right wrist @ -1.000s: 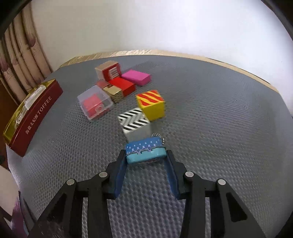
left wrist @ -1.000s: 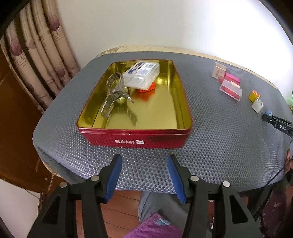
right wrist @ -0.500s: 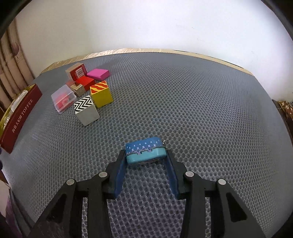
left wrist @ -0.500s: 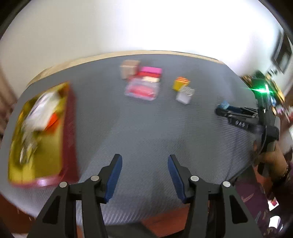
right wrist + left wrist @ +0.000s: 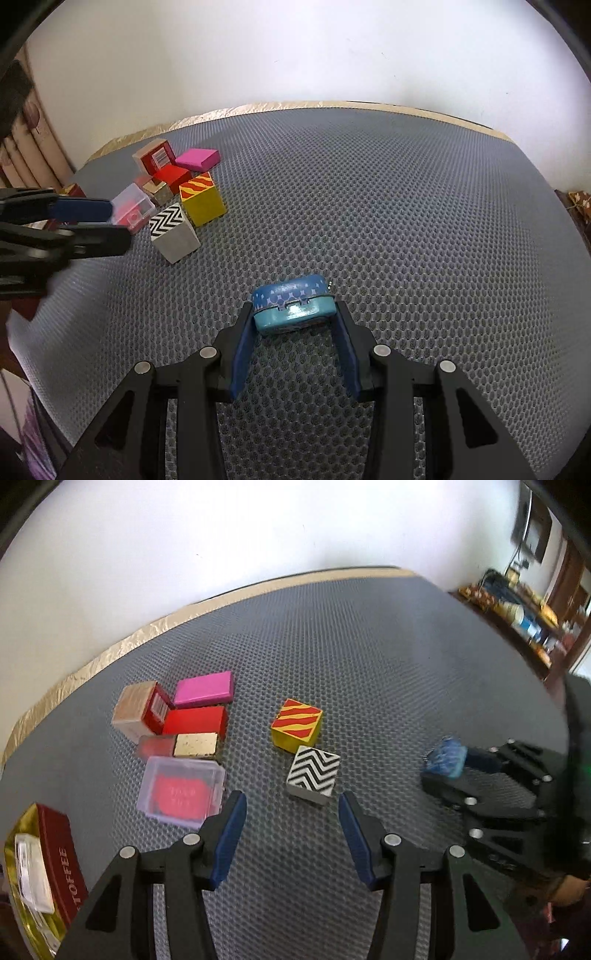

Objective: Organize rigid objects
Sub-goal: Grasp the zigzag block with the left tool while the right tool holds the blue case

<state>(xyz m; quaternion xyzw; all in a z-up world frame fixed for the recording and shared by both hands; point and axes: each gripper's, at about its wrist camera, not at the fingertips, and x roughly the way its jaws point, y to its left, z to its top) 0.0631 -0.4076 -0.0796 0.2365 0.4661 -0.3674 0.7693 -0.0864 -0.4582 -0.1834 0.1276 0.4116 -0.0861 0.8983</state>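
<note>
My right gripper [image 5: 293, 314] is shut on a small blue tin [image 5: 293, 306] and holds it over the grey mat; the tin also shows in the left wrist view [image 5: 445, 762]. My left gripper [image 5: 290, 805] is open and empty, just short of a black-and-white zigzag cube [image 5: 314, 774]. Behind that cube sits a red-and-yellow striped cube [image 5: 296, 728]. To the left lie a clear box with a red insert [image 5: 181, 792], a gold block [image 5: 195, 744], a red box [image 5: 195, 720], a pink box [image 5: 204, 688] and a tan-and-red carton [image 5: 138, 710].
The red-and-gold toffee tin [image 5: 44, 871] sits at the lower left edge of the left wrist view, holding a clear case. The grey honeycomb mat [image 5: 406, 221] covers the table. A wall stands behind; curtains [image 5: 22, 155] hang at the left.
My left gripper has swung right, from facing the toffee tin to facing the small boxes and cubes. My right gripper has drawn back from the cubes, still holding the blue tin.
</note>
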